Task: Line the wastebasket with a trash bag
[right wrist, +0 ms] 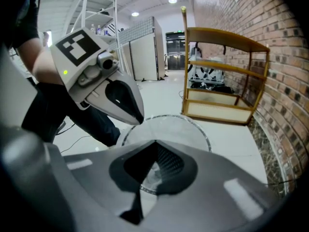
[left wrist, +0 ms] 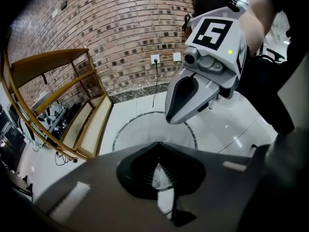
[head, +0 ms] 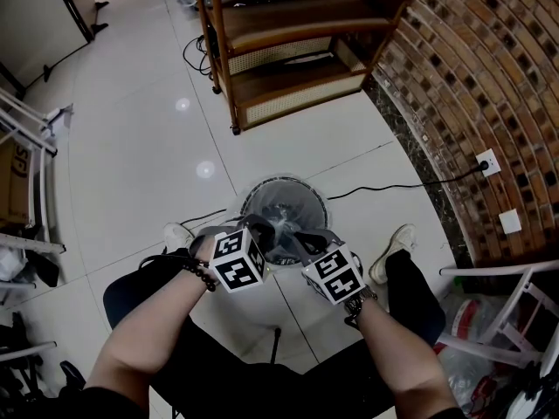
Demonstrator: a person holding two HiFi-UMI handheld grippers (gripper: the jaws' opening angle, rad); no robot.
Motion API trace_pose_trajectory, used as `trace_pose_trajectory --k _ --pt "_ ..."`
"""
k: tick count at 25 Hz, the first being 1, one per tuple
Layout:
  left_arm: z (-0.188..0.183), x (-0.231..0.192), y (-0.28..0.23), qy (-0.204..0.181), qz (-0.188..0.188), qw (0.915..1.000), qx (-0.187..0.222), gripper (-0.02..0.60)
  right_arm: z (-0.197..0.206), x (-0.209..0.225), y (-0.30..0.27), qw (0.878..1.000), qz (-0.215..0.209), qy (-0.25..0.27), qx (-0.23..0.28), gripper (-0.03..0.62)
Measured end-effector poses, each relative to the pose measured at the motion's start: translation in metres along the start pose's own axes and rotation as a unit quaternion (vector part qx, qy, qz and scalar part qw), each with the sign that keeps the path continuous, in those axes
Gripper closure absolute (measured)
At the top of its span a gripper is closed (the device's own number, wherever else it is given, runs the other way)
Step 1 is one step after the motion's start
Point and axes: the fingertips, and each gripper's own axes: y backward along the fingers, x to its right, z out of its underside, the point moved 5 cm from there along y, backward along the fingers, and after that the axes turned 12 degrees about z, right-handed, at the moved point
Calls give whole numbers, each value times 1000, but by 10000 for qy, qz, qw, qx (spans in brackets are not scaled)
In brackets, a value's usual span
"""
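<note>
The round mesh wastebasket [head: 285, 183] stands on the white floor between the person's feet, with a clear trash bag [head: 281, 213] crumpled inside it. Both grippers hang over its near rim, tips close together. My left gripper [head: 262, 228] is shut, and a thin strip of the clear film shows pinched between its pads [left wrist: 158, 172]. My right gripper [head: 302, 235] is shut the same way on the film [right wrist: 152, 167]. Each gripper view shows the other gripper above the basket's rim [left wrist: 123, 125] [right wrist: 194, 124]. The basket's inside is mostly hidden behind the jaws.
A wooden shelf unit [head: 297, 51] stands beyond the basket. A brick wall [head: 489, 77] curves along the right with a socket [head: 487, 161] and a black cable [head: 384, 188] running across the floor. The person's shoes [head: 395, 250] flank the basket. White racks stand at left [head: 26, 147] and lower right [head: 507, 312].
</note>
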Motion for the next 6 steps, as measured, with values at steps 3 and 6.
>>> trace_pose_trajectory --k 3,6 --pt "1 0 0 3 -1 10000 -19 578 -1 0 0 10000 10 19 5 592" --pt "2 1 1 -12 1 10000 -33 580 -1 -1 0 10000 22 35 7 593"
